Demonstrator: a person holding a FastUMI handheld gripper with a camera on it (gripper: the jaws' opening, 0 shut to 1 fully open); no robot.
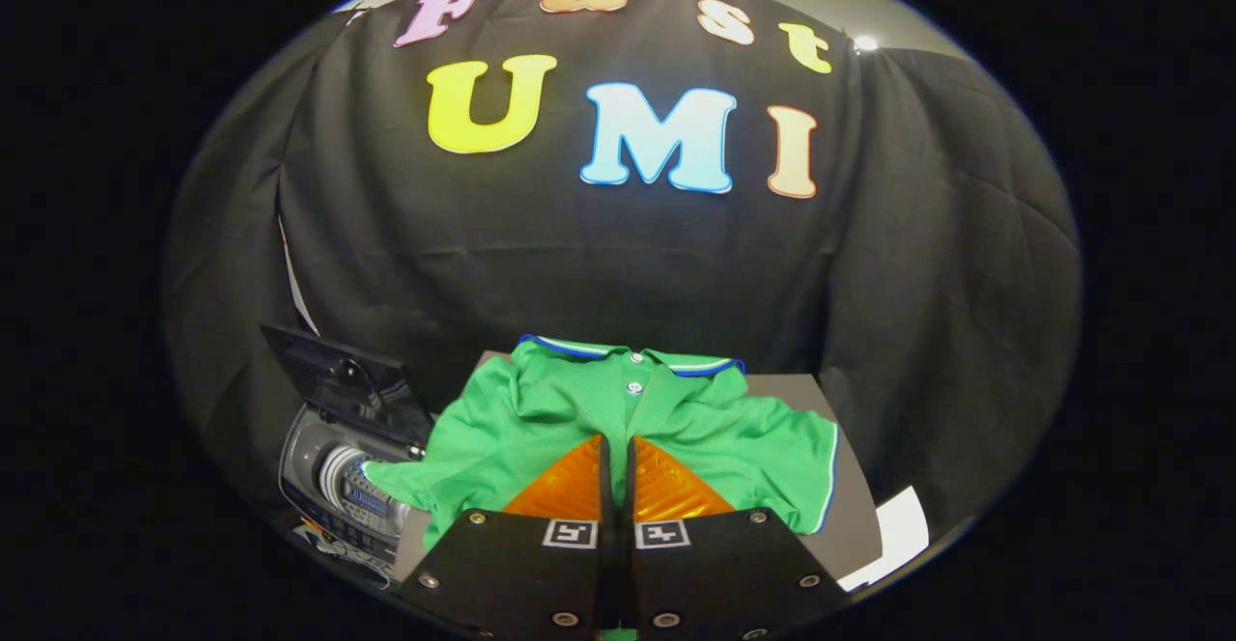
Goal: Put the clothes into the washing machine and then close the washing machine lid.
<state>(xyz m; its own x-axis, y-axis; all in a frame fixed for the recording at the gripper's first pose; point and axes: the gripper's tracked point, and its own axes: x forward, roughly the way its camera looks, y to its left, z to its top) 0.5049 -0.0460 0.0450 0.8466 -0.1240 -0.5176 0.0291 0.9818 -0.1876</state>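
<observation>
We see our gripper (616, 448) with fingers pressed together over the green shirt (618, 429) — whether cloth is pinched we cannot tell. The washing machine (348, 487), lid (348, 385) up, lies to its left — the shirt's sleeve reaching its drum.

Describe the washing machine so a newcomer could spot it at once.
Start at the grey table where the green polo shirt lies, the hand-held gripper shut above it. Beside the shirt's sleeve sits the small grey washing machine. Its dark lid stands raised, showing the drum inside.
</observation>
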